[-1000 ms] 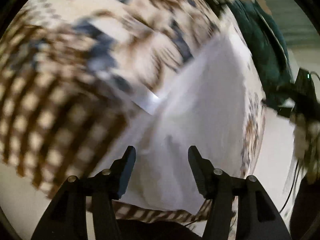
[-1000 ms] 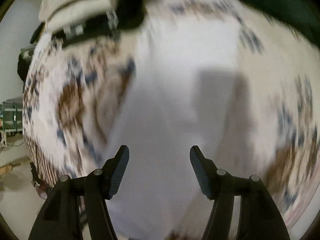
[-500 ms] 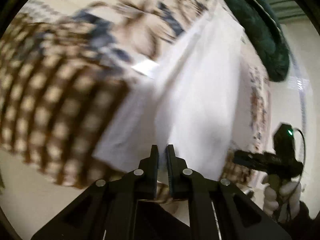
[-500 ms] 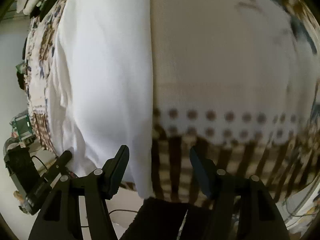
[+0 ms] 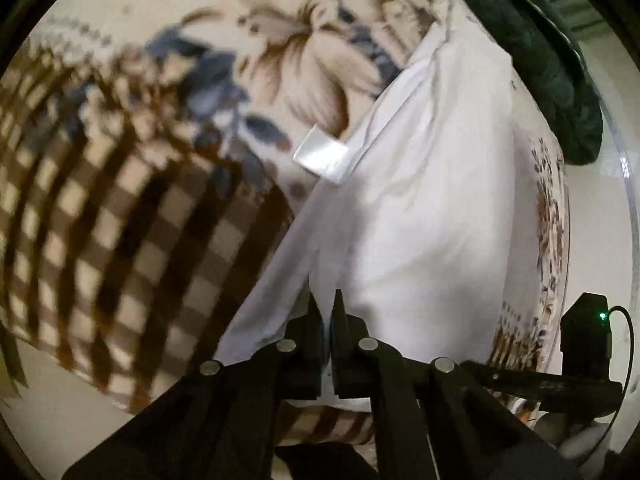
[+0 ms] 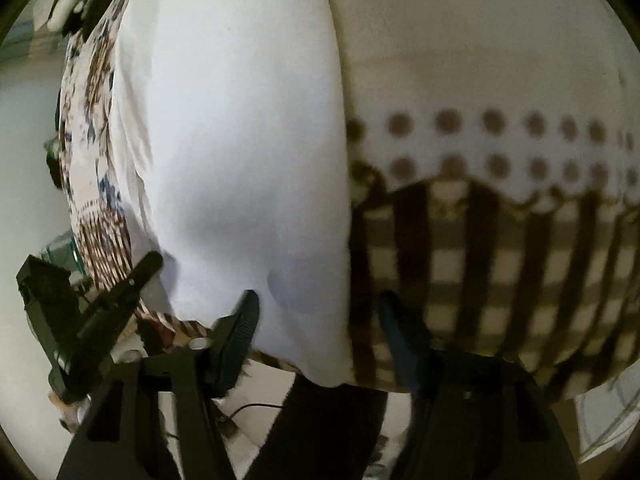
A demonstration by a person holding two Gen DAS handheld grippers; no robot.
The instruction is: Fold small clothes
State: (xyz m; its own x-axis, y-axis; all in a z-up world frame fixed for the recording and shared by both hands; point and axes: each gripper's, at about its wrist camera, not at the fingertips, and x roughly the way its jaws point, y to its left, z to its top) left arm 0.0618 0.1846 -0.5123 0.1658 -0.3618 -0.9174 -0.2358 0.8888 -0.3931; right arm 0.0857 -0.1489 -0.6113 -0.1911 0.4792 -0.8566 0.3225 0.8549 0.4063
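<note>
Left hand-held gripper (image 5: 329, 312) pinches near hem of white garment (image 5: 420, 200), lying on patterned cloth (image 5: 120, 220). Right hand-held gripper (image 6: 316, 312) spread over near corner (not gripping): clamp corner, lift both evenly, w/o slack.

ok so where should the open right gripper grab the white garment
At the near right corner of the white garment, probably. The right gripper hangs open over that hem, which lies flat by the tablecloth edge; come in low from the near side. The left gripper already pinches the other corner.
</note>
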